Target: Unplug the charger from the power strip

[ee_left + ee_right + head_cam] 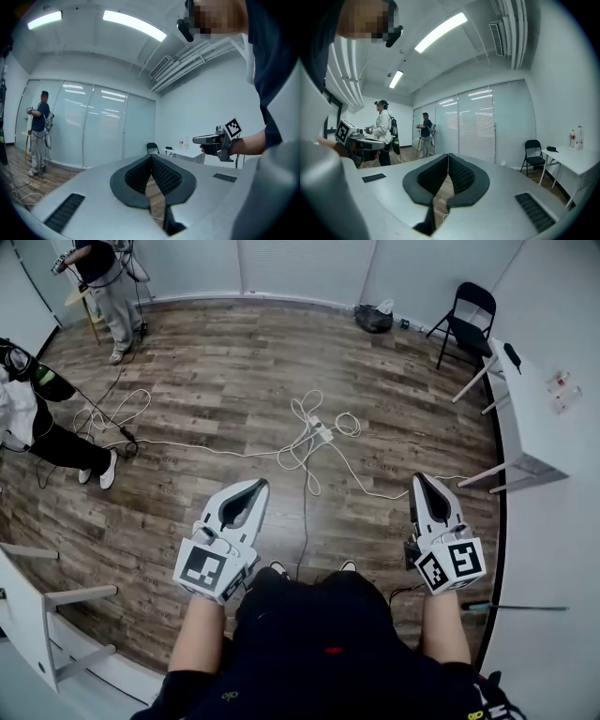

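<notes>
While I am holding my left tongs and right tongs pinched together, empty, far from the power strip, nothing is getting unplugged yet.

Wood-plank floor, white power strip amid looped white cables, black folding chair, dark bag

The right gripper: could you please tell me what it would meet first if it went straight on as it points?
The way looks free near the right gripper. Pointing level with tongs shut, it would probably first reach the glass wall with blinds far across the room; depth is hard to judge.
</notes>
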Tool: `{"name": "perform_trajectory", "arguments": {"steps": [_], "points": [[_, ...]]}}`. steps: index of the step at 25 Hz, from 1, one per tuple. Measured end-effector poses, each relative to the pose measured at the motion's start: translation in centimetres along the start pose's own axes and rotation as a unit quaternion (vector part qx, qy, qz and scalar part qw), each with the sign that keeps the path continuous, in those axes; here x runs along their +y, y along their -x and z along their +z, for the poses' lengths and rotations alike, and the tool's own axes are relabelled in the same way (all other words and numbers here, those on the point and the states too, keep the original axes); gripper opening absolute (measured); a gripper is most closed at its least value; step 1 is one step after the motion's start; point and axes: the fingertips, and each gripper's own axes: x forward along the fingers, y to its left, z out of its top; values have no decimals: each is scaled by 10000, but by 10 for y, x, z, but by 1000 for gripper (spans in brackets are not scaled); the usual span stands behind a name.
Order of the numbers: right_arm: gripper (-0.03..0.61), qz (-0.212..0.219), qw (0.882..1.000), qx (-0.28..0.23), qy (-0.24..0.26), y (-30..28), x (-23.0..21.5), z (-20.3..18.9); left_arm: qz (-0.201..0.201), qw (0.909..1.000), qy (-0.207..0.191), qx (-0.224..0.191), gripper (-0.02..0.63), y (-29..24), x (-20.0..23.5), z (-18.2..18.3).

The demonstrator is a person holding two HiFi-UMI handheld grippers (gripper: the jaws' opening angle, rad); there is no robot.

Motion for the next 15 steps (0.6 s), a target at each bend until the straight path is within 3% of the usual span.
{"name": "perform_trajectory", "arguments": {"steps": [4,15], "points": [[21,-79,9999,120,36,-17,16,-3,34,9999,13,104,20,10,27,-8],[21,539,9982,233,100,-101,20,-8,354,9989,270,171,20,-16,79,-21]]}}
